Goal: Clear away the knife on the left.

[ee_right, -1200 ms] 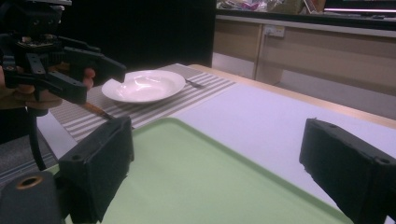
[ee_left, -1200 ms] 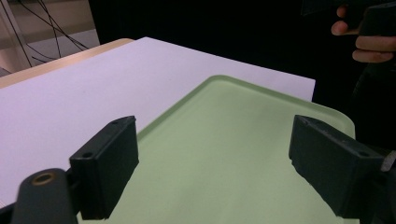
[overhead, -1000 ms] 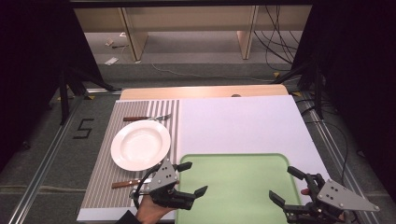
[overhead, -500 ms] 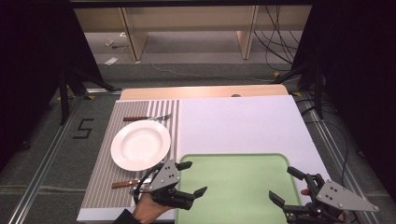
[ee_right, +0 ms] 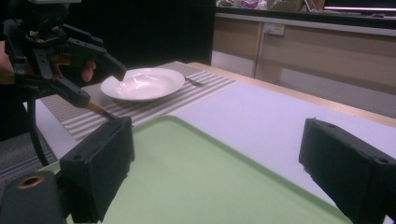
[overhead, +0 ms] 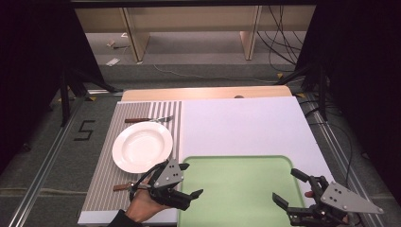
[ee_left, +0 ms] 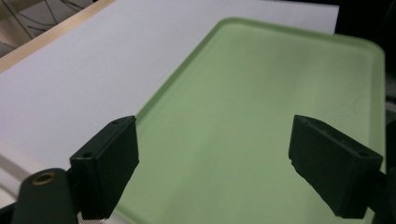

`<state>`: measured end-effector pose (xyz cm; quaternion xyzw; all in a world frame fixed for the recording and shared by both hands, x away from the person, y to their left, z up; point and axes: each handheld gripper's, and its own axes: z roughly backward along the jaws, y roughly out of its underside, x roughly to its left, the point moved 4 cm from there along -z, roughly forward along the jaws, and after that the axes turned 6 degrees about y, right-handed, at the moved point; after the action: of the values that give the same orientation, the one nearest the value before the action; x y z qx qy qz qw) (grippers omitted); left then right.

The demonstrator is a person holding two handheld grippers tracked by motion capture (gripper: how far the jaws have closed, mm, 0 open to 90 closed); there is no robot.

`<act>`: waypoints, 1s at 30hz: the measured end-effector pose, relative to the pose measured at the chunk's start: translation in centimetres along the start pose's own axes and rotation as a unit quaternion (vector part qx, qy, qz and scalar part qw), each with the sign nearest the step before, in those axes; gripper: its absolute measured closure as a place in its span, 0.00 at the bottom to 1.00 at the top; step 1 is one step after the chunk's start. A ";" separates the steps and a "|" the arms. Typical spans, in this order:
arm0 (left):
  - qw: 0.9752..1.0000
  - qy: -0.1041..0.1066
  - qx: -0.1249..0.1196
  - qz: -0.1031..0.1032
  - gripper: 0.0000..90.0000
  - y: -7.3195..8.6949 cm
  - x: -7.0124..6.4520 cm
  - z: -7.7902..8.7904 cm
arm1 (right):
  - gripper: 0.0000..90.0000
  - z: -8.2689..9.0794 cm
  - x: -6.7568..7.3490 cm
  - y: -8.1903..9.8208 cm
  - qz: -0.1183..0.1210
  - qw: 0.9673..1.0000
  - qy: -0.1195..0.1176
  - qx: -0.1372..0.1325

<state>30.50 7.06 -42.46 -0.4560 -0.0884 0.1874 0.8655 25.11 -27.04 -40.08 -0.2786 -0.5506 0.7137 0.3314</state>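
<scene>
Your left gripper hovers at the near left corner of the green tray, its jaws spread wide and holding nothing. In the left gripper view the tray lies right between those jaws, bare and flat on the white table. Your right gripper hangs over the tray's near right part, jaws also wide apart and empty; in the right gripper view it looks across the tray towards the other gripper.

The tray sits at the near edge of the table, squarely in front of you, which reads as the landing spot for the place setting beside it. That setting lies on the striped placemat to the left: a white plate in the middle, a fork with a wooden handle just beyond it, and what looks like a knife on its near side, partly hidden by your left hand.

With both pairs of jaws open and neither touching anything, you seem poised between steps. The left gripper is nearest the knife and the plate's near rim, so it is best placed to reach for one of those. The plate's shallow rim lies low on the mat, so you will probably have to come in low at its edge to get a jaw under it.
</scene>
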 end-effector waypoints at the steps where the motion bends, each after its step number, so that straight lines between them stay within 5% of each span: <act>1: 1.000 0.000 0.000 0.000 0.18 0.0 0.0 0.0 | 0.13 0.0 0.0 0.0 0.000 1.000 0.000 0.000; 7: 0.998 -0.009 0.059 -0.004 0.18 0.7 1.1 0.3 | 0.13 0.0 -0.1 -0.1 -0.004 1.000 -0.001 -0.004; 19: 0.993 -0.013 0.119 0.017 0.19 1.8 3.4 1.8 | 0.13 0.0 -0.2 0.0 -0.003 1.000 0.000 0.000; 26: 0.987 -0.015 0.161 0.020 0.19 2.6 4.3 2.7 | 0.13 0.0 -0.3 0.0 -0.006 1.000 0.001 0.001; 30: 0.977 -0.012 0.211 0.020 0.19 3.8 4.9 2.9 | 0.13 0.0 -0.2 0.0 -0.004 1.000 0.001 0.001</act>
<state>33.15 13.17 -44.02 -0.2627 -0.0478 0.2245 0.9372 25.27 -27.20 -40.10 -0.2767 -0.5508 0.7125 0.3353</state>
